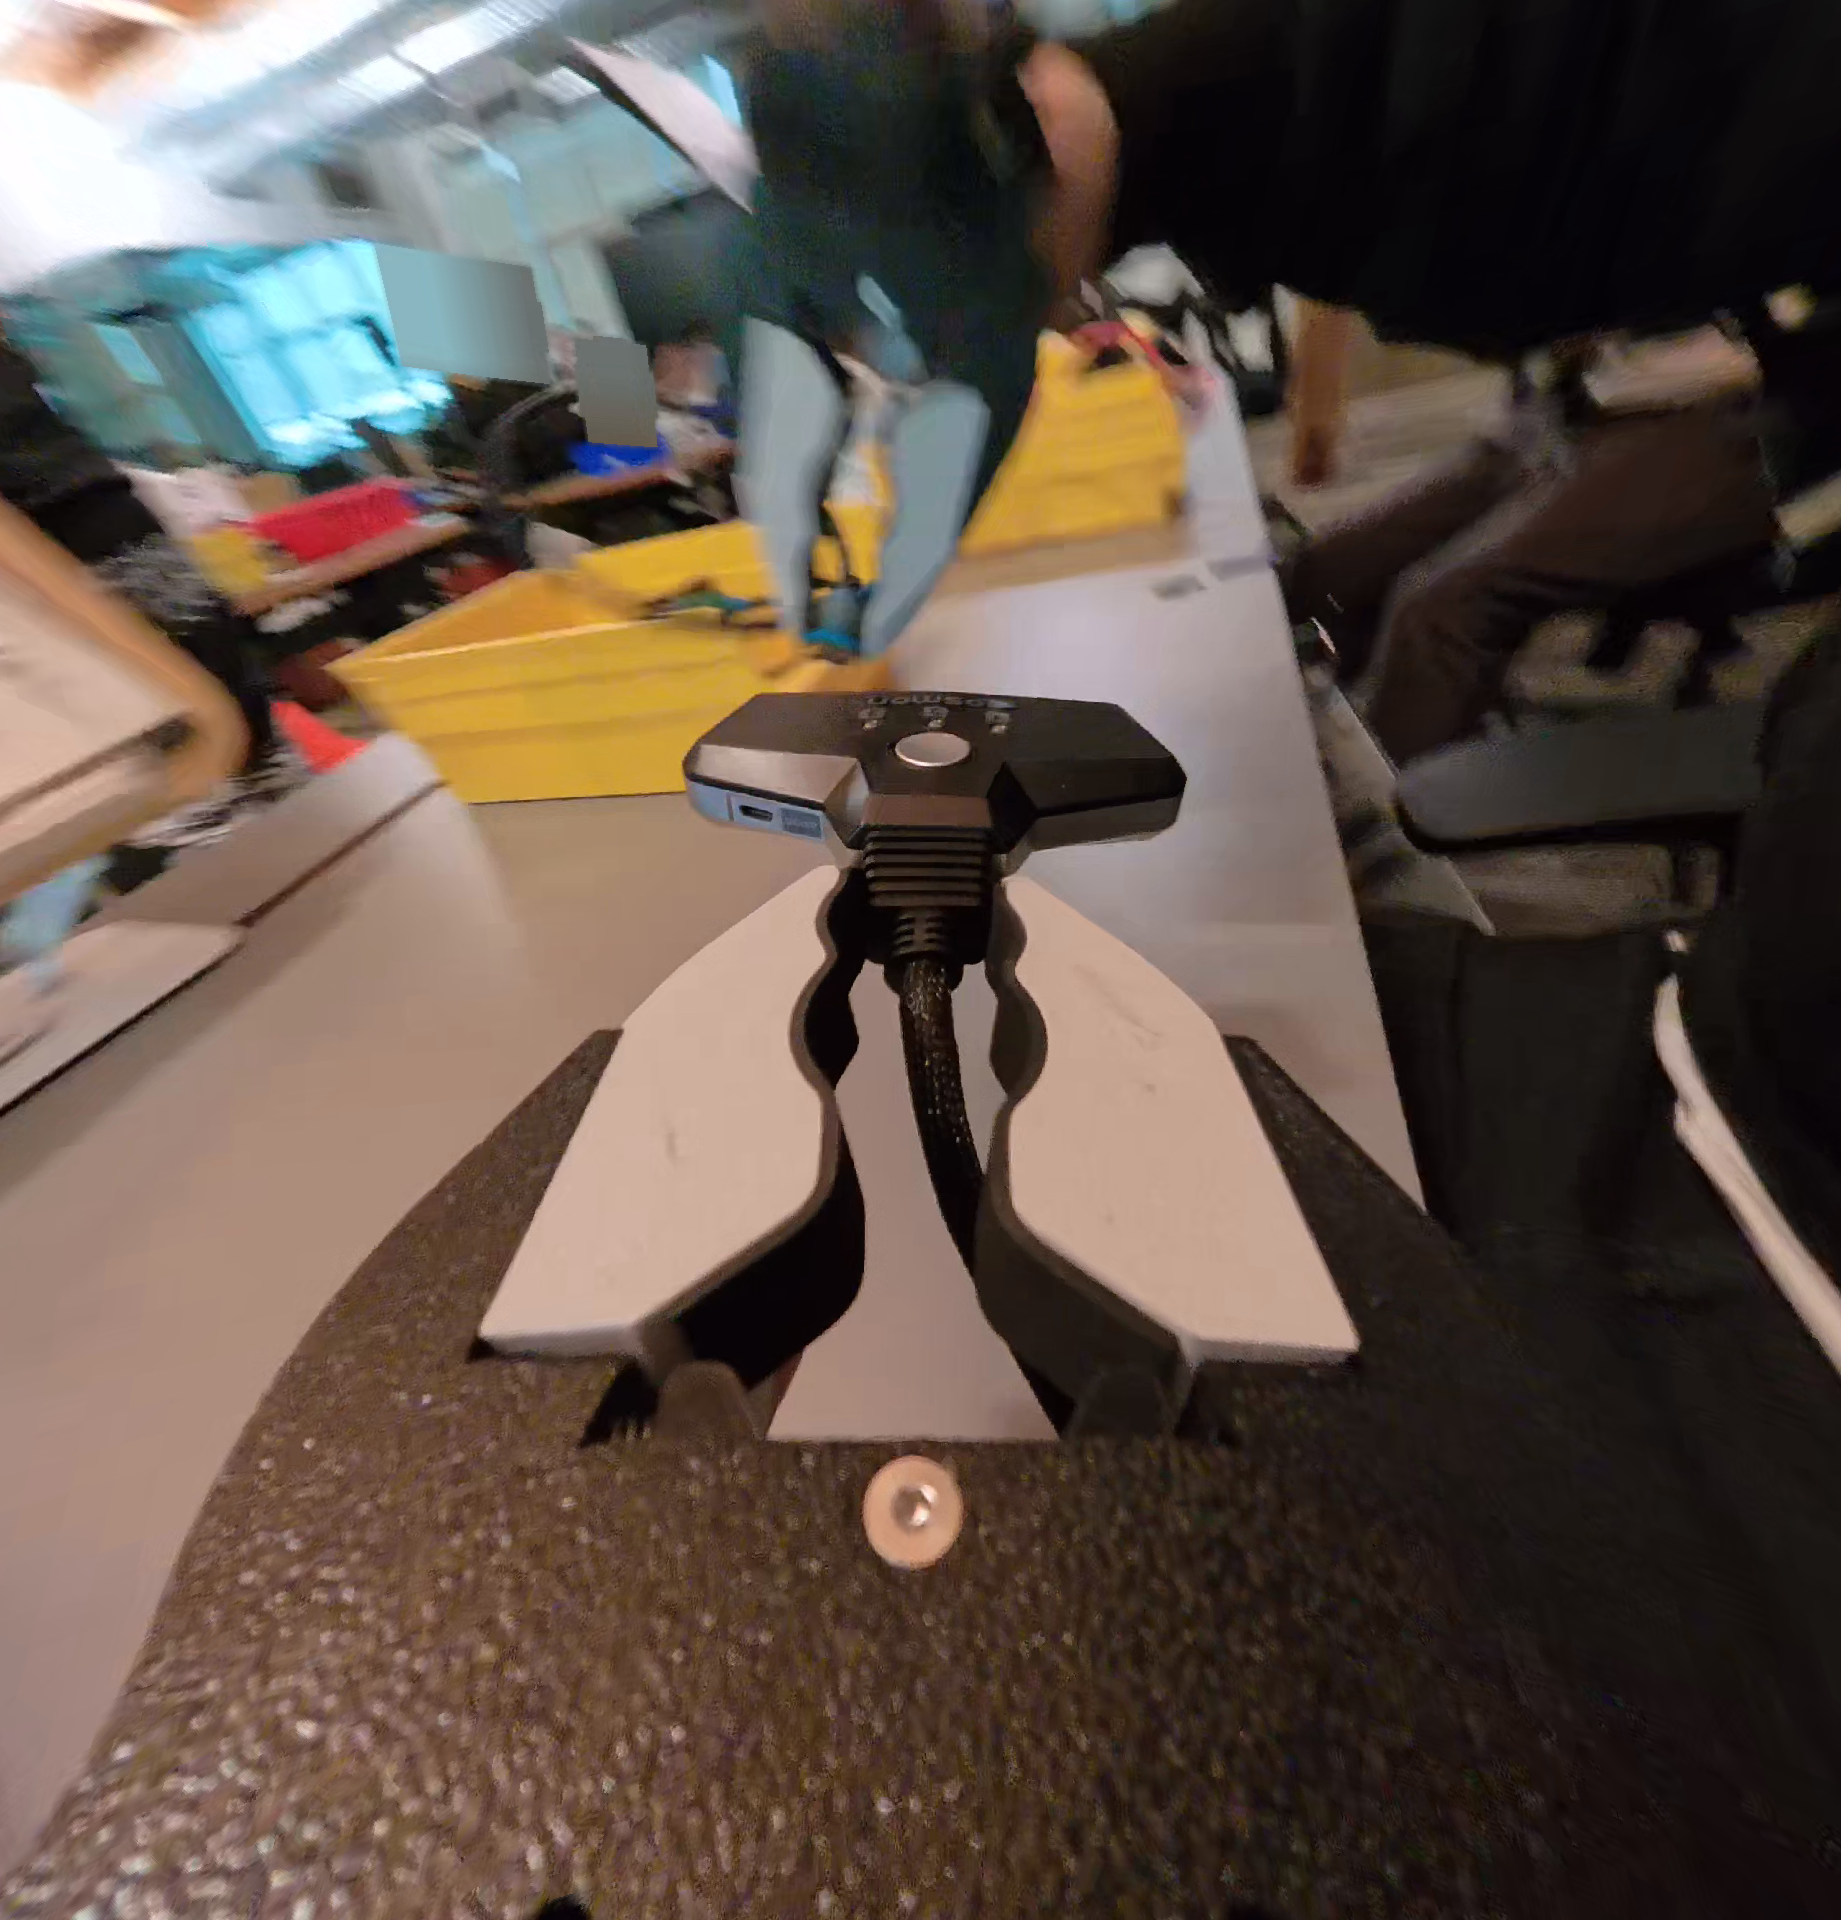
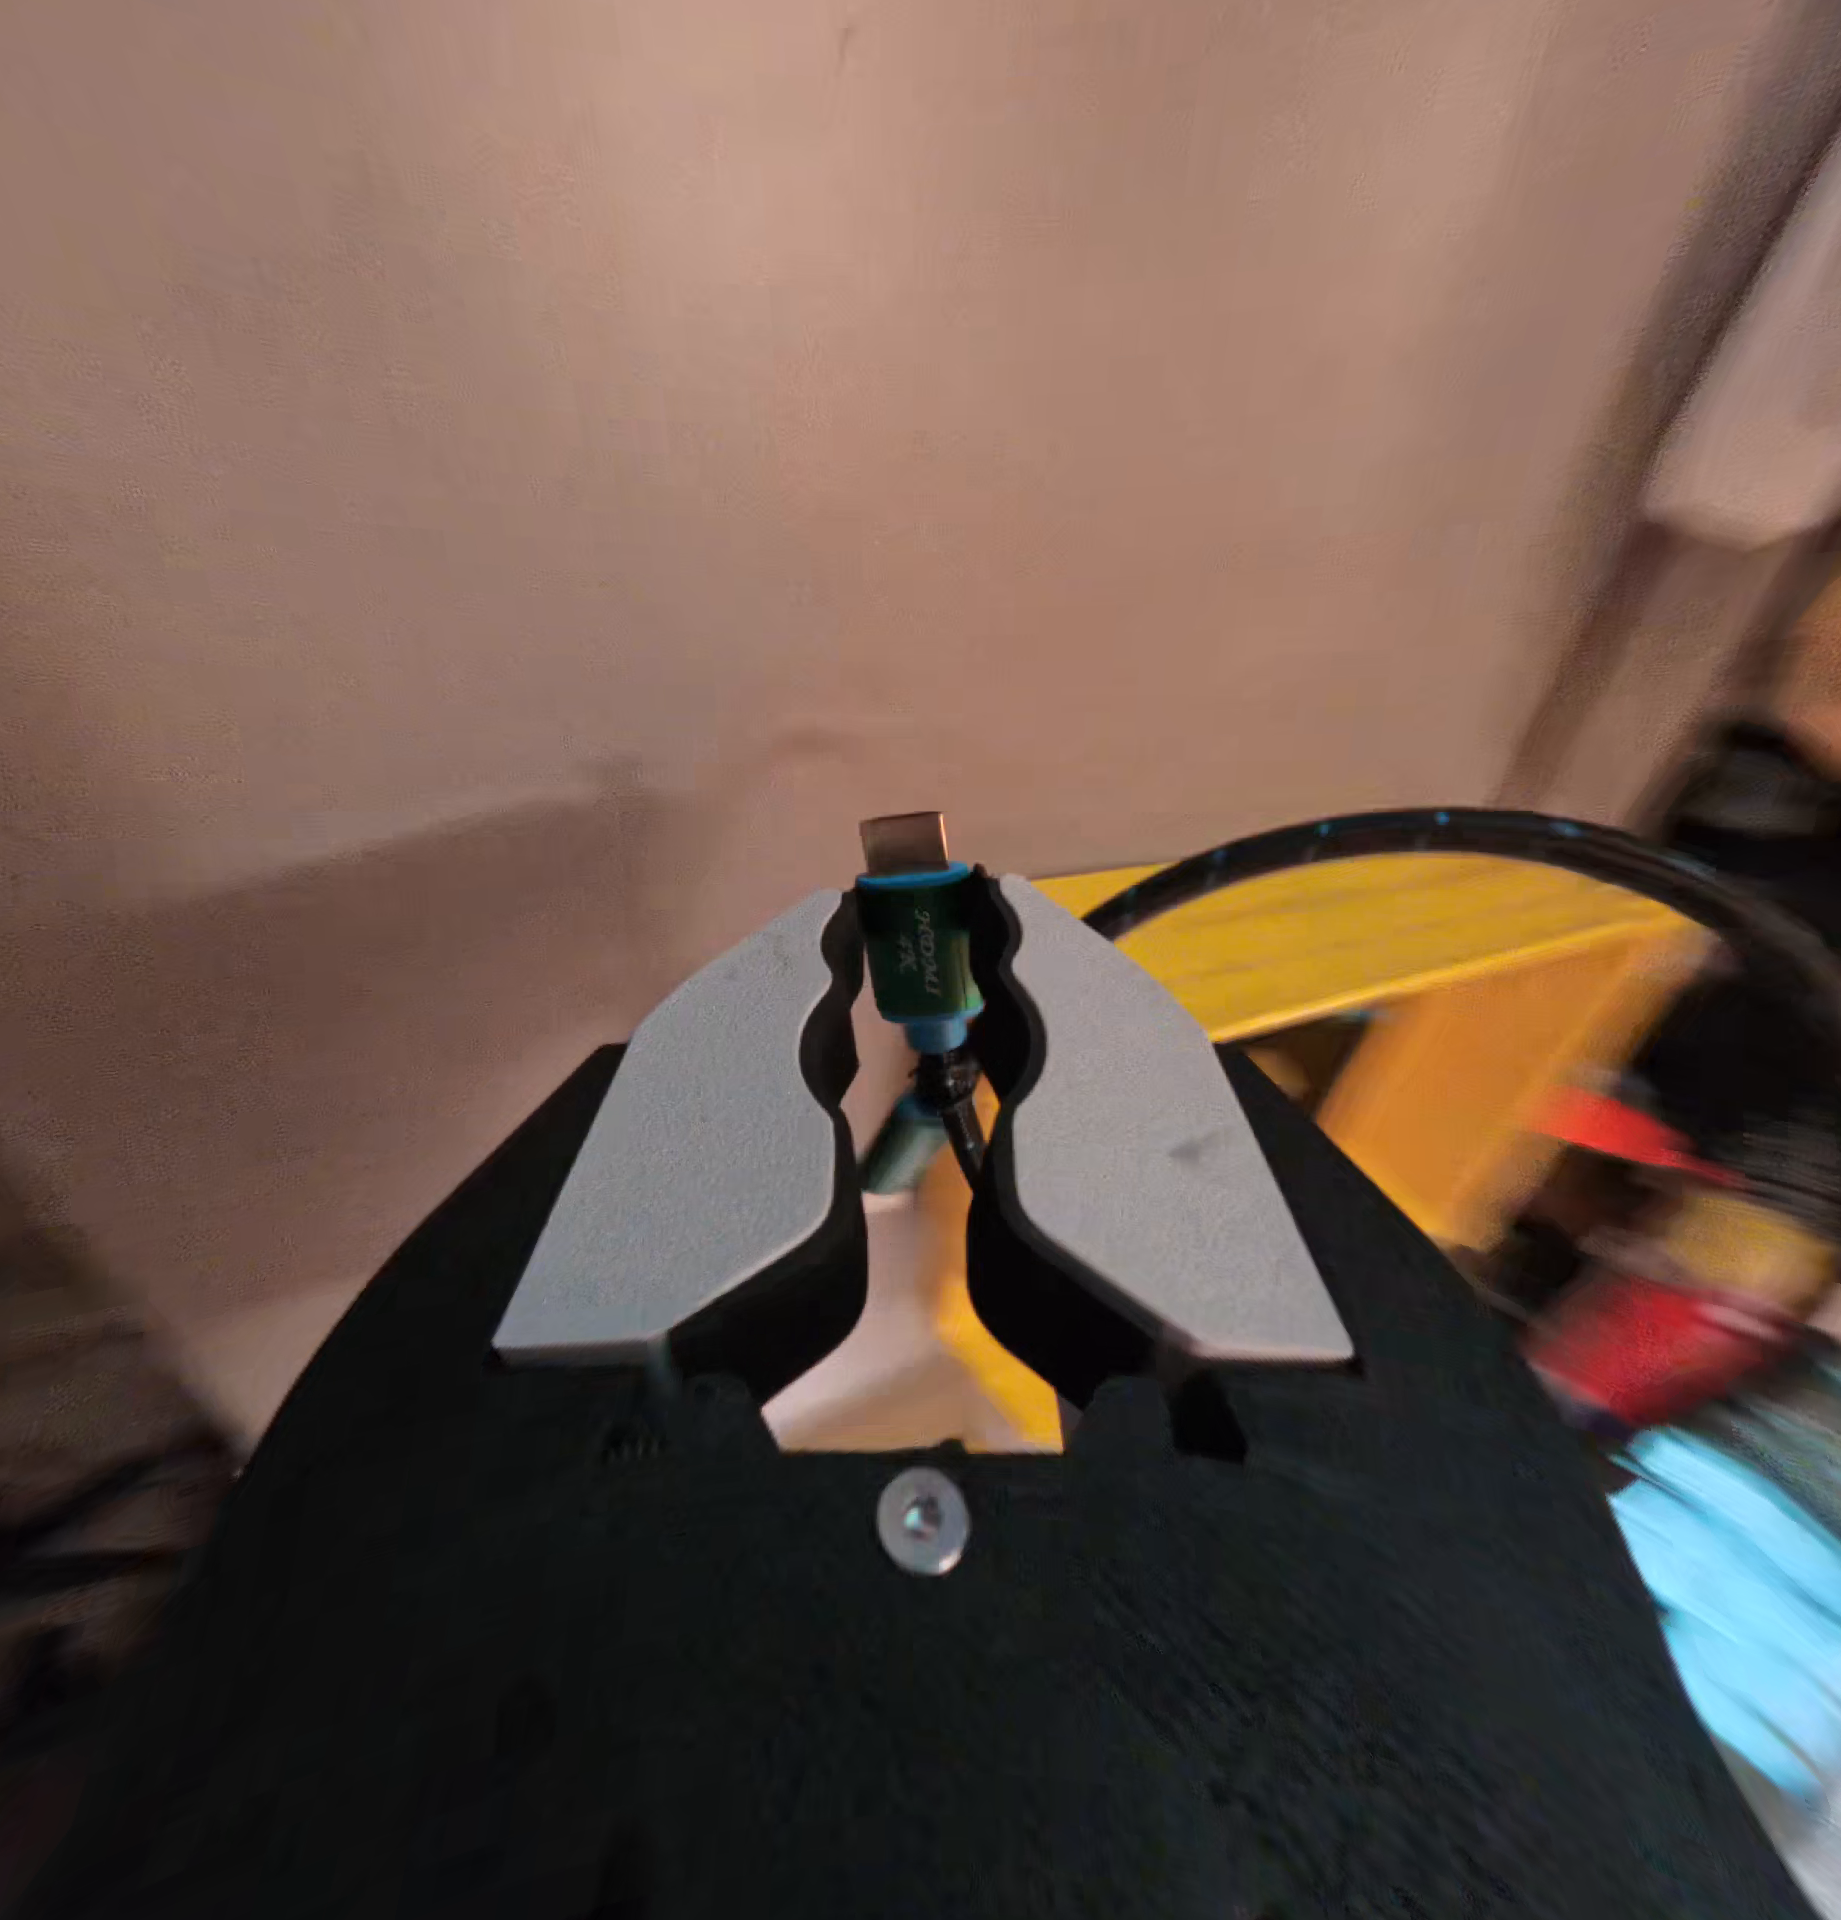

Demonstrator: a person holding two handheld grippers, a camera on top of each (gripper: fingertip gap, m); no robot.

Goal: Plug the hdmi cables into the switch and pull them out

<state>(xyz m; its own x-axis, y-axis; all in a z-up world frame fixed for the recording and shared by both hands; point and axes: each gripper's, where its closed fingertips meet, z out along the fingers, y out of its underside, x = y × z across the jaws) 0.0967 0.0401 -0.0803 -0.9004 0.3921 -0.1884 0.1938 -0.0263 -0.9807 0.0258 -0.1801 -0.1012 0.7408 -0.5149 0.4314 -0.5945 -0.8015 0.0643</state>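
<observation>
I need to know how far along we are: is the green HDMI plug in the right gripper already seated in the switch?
No: the green HDMI plug sits clamped in the right gripper with its metal tip bare in open air.

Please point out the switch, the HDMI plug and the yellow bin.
switch (image 1: 931, 753): left wrist view, on its black top.
HDMI plug (image 2: 916, 961): right wrist view, on its green shell.
yellow bin (image 1: 542, 707): left wrist view, on its near wall.

A busy workshop: long grey tables (image 1: 604, 997) crowded with yellow bins (image 1: 542, 686).
</observation>
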